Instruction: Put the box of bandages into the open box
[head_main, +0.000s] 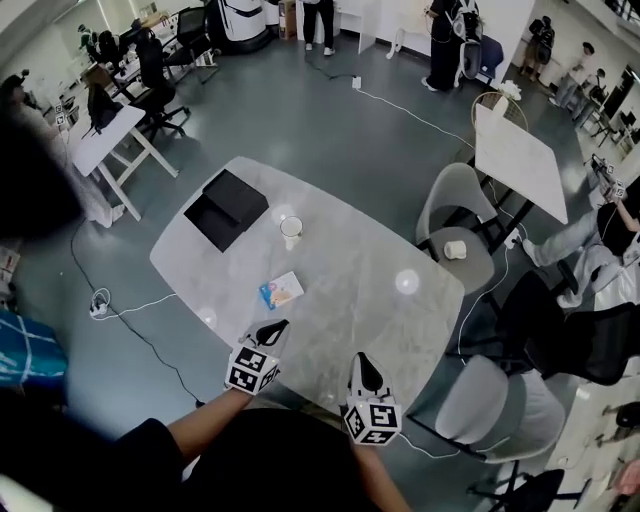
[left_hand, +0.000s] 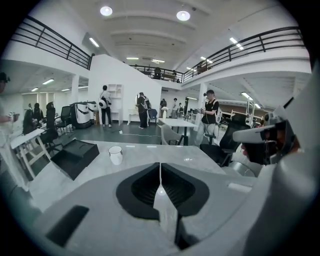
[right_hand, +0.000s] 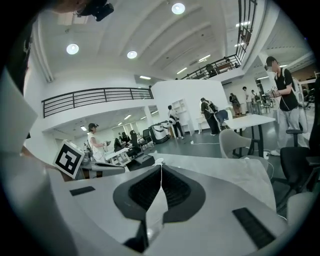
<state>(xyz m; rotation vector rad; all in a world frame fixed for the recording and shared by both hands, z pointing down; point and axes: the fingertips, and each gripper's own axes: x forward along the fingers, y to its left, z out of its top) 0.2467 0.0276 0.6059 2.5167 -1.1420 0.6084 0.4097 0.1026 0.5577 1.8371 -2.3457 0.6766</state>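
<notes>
A small flat box of bandages (head_main: 281, 291), white with blue and orange print, lies near the middle of the grey table (head_main: 350, 300). The open black box (head_main: 228, 208) (left_hand: 75, 156) (right_hand: 141, 159) sits at the table's far left end, its lid beside it. My left gripper (head_main: 276, 328) (left_hand: 160, 172) is shut and empty, held over the near table edge just short of the bandage box. My right gripper (head_main: 361, 362) (right_hand: 161, 170) is shut and empty too, to the right at the near edge. The bandage box does not show in either gripper view.
A white cup (head_main: 291, 231) (left_hand: 115, 154) stands between the black box and the bandages. Grey chairs (head_main: 458, 235) stand at the table's right side and near right corner. A cable (head_main: 130, 310) lies on the floor to the left. People stand and sit farther off.
</notes>
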